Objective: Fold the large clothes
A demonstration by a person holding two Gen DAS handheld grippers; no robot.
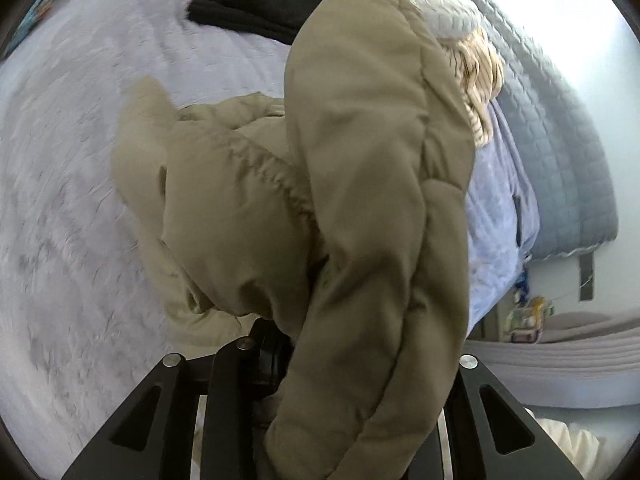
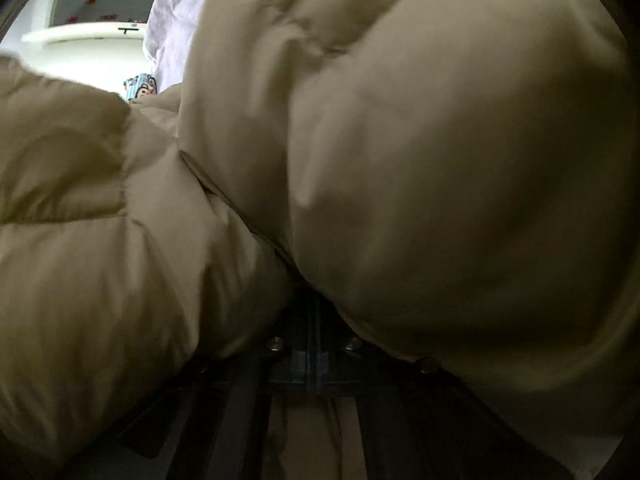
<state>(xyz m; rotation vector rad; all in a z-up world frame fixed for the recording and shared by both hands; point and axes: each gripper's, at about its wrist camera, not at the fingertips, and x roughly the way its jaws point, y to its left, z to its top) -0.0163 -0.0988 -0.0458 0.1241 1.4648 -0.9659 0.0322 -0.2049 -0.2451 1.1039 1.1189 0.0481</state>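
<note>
Jacket [image 1: 360,200] hangs above the bedspread [image 1: 72,160], both grippers' fingers clamped on it.

a: what setting is shown?
b: a home bedroom: a wide bed [image 1: 68,168] under a pale lilac cover, a quilted grey-blue headboard [image 1: 560,128] against a white wall.
a: further evidence?
b: loose clothing, including a folded black garment [image 1: 256,4].
</note>
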